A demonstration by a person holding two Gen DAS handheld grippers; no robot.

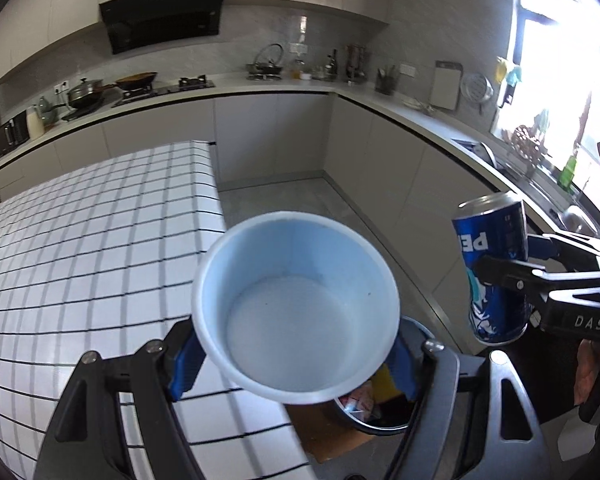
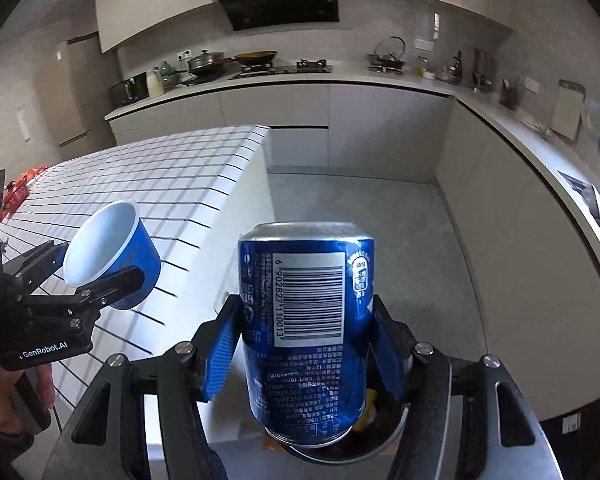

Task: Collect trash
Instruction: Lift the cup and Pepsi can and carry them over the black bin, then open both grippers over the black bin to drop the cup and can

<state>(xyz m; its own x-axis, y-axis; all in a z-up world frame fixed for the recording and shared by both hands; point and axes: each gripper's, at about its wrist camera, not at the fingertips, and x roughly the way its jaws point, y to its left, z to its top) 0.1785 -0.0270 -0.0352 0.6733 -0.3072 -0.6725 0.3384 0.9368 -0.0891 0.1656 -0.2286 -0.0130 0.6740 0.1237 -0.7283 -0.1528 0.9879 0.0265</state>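
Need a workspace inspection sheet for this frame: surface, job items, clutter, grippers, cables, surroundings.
Surface: white table with black grid lines, bare where visible.
Job's things: empty blue paper cup and blue soda can, both held in the air; trash bin on the floor beside the table, below them, already holding rubbish.
Clutter: something red at the table's far corner, too blurred to name.
Grippers: left gripper jaws shut on the cup; right gripper jaws shut on the can.
Cables: nothing seen.
Surroundings: kitchen counter with pans and utensils, range hood, sink by a bright window.
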